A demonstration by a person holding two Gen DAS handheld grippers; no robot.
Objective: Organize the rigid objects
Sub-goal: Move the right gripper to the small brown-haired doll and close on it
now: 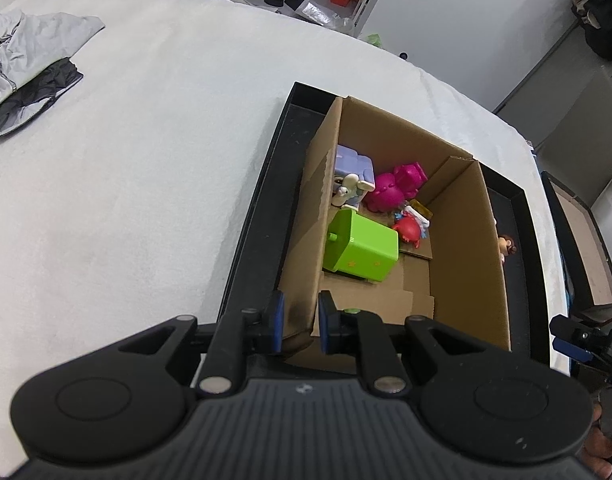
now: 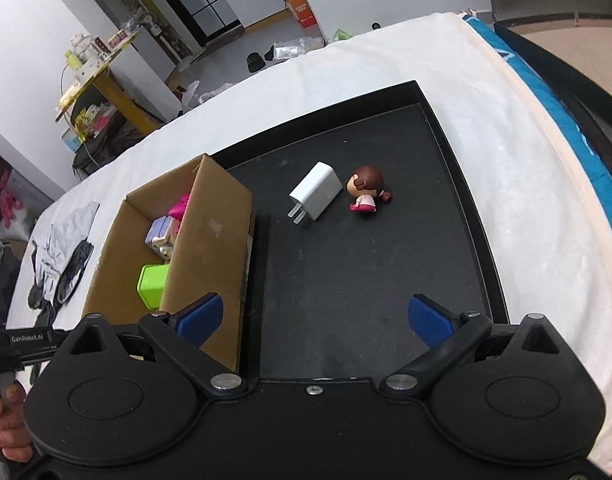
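A cardboard box [image 1: 462,248] stands in a black tray [image 1: 266,184]. Inside it lie a green toy box [image 1: 362,246], a magenta toy [image 1: 394,186], a purple toy [image 1: 354,166] and a red toy [image 1: 407,230]. My left gripper [image 1: 300,322] is shut on the box's near left wall corner. In the right wrist view, a white plug charger [image 2: 316,196] and a brown-haired doll [image 2: 368,192] lie on the tray floor [image 2: 346,280], right of the box [image 2: 210,248]. My right gripper [image 2: 314,320] is open and empty above the tray's near part.
The tray sits on a white cloth-covered table [image 1: 126,180]. Grey and black clothes [image 1: 26,68] lie at its far left. Another black tray with a brown inside [image 1: 582,248] stands to the right. Clutter lies on the floor beyond the table.
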